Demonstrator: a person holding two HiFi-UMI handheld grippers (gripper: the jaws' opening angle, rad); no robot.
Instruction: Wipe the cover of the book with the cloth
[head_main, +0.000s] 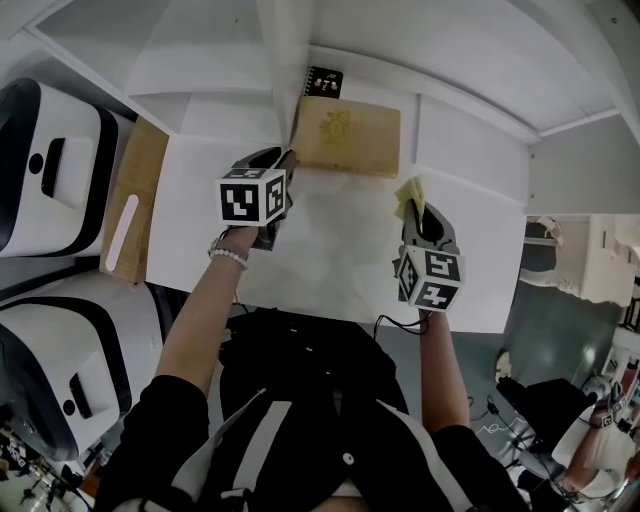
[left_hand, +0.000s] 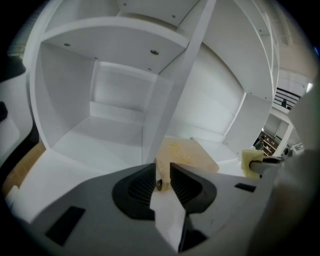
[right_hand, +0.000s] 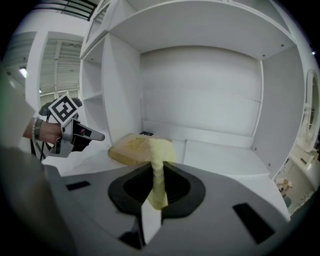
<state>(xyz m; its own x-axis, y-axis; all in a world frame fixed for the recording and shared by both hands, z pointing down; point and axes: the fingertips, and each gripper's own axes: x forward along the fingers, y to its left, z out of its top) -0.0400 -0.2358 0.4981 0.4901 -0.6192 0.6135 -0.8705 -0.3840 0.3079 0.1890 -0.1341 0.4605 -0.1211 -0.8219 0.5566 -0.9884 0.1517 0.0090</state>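
Note:
A tan book lies flat in the white shelf bay, beside the upright divider. My left gripper is at the book's near left corner. That corner sits in the narrow gap between the pads, which close on it. My right gripper hovers to the right of the book, a little nearer to me, shut on a pale yellow cloth. The cloth sticks up past the fingertips and hangs clear of the book.
A small black card stands behind the book. A wooden board lies at the left, next to two white machines. The shelf's back wall and the divider close in the bay. The white table edge runs near my body.

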